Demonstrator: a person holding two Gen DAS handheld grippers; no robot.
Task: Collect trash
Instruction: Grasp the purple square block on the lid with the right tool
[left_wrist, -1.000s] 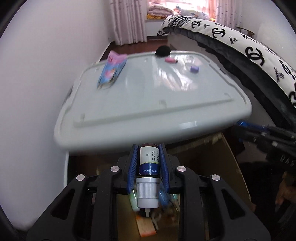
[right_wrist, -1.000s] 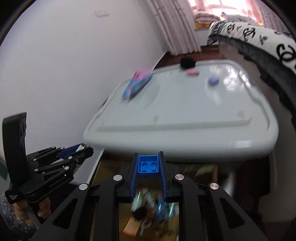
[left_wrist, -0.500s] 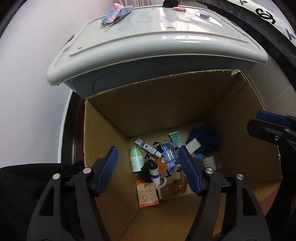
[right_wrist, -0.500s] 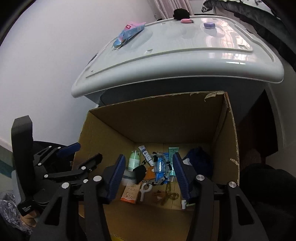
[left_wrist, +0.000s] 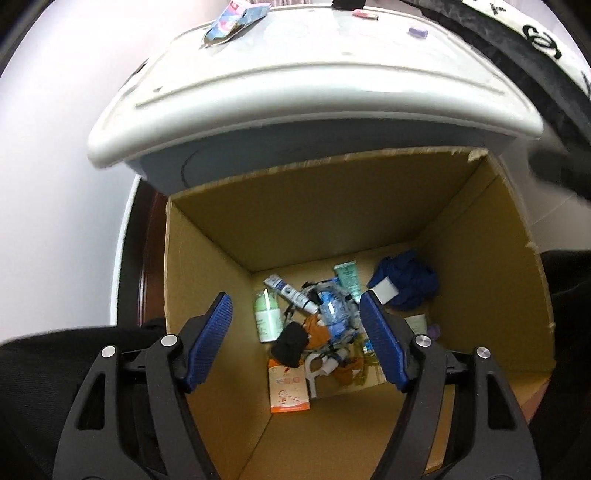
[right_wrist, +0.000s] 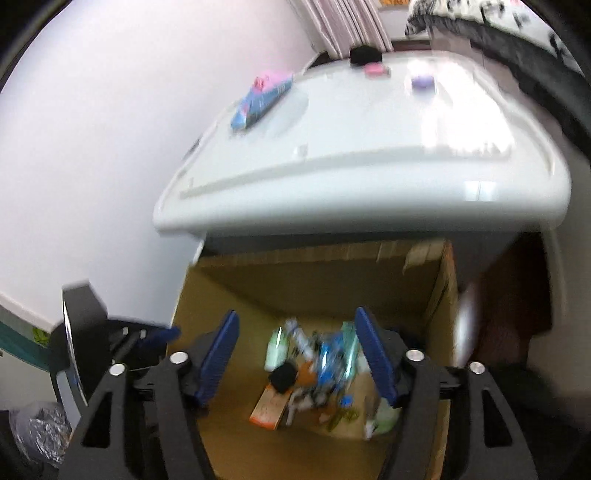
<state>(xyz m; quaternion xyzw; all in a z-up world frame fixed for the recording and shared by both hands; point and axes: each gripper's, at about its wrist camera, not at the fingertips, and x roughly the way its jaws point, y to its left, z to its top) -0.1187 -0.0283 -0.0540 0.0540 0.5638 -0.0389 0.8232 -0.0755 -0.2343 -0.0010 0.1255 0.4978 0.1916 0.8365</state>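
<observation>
Cardboard box (left_wrist: 480, 258): open-topped, on the floor directly below both of my grippers, tucked against the front of a white lidded bin (left_wrist: 314, 92). This is my collection point.

Left gripper (left_wrist: 295, 343): aimed steeply down into the box. Jaws spread wide, blue pads well apart, nothing between them. The jaws have just been opening; the gap shows only the box floor.

Right gripper (right_wrist: 297, 360): also above the box mouth, tilted down. Jaws wide apart and holding nothing. They too have just been opening. This view is motion-blurred, so fine detail is unreliable.

Trash already collected: a loose pile (left_wrist: 317, 325) on the box floor. It includes a green bottle (left_wrist: 266, 317), a white-and-blue tube (left_wrist: 291, 293), a teal tube (left_wrist: 347, 275), a crumpled blue cloth (left_wrist: 410, 280), a black soft item (left_wrist: 290, 343), an orange packet (left_wrist: 289, 391) and clear plastic wrapping. Smaller pieces I cannot identify.

Trash left on the bin lid: a pink-and-blue pouch (left_wrist: 232, 18) near the far left edge, a small pink item (left_wrist: 364, 14), a small purple item (left_wrist: 417, 32) and a black object (right_wrist: 365, 54) at the far end. All lie well apart from my grippers.

Progress, judged: well along. Most visible trash lies in the box, both grippers are free, and four items remain on the lid.

Next step, judged: lift both grippers clear of the box rim and reach across the lid for the remaining pieces.
</observation>
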